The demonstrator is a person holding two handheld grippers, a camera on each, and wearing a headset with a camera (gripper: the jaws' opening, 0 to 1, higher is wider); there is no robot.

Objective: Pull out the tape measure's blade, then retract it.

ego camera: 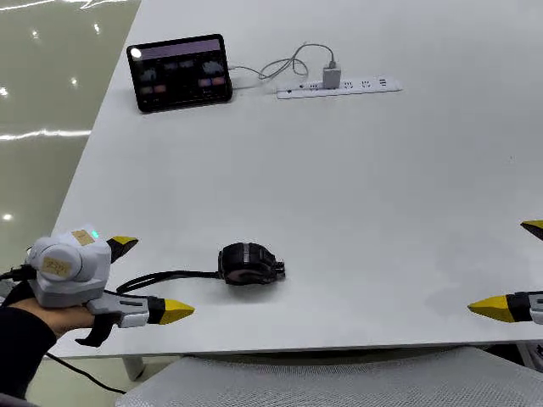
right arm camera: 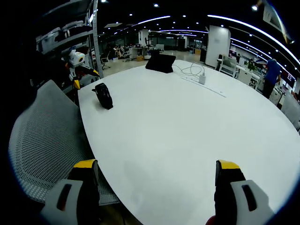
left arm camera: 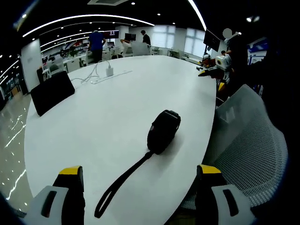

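Observation:
A black tape measure (ego camera: pixel 247 264) lies on the white table (ego camera: pixel 339 170) near its front edge, blade inside, with a black wrist strap (ego camera: pixel 157 278) trailing to the left. My left gripper (ego camera: pixel 159 276) is open at the table's front left, its yellow-tipped jaws on either side of the strap's end. In the left gripper view the tape measure (left arm camera: pixel 163 130) lies ahead between the jaws and the strap (left arm camera: pixel 123 182) runs toward them. My right gripper (ego camera: pixel 509 267) stands open at the far right edge, over bare table. From the right gripper view the tape measure (right arm camera: pixel 103 95) sits far off at the left.
A dark tablet (ego camera: pixel 180 73) stands propped at the back left. A white power strip (ego camera: pixel 339 86) with a charger and cable lies at the back centre. A grey mesh chair back (ego camera: pixel 339 377) is just below the table's front edge.

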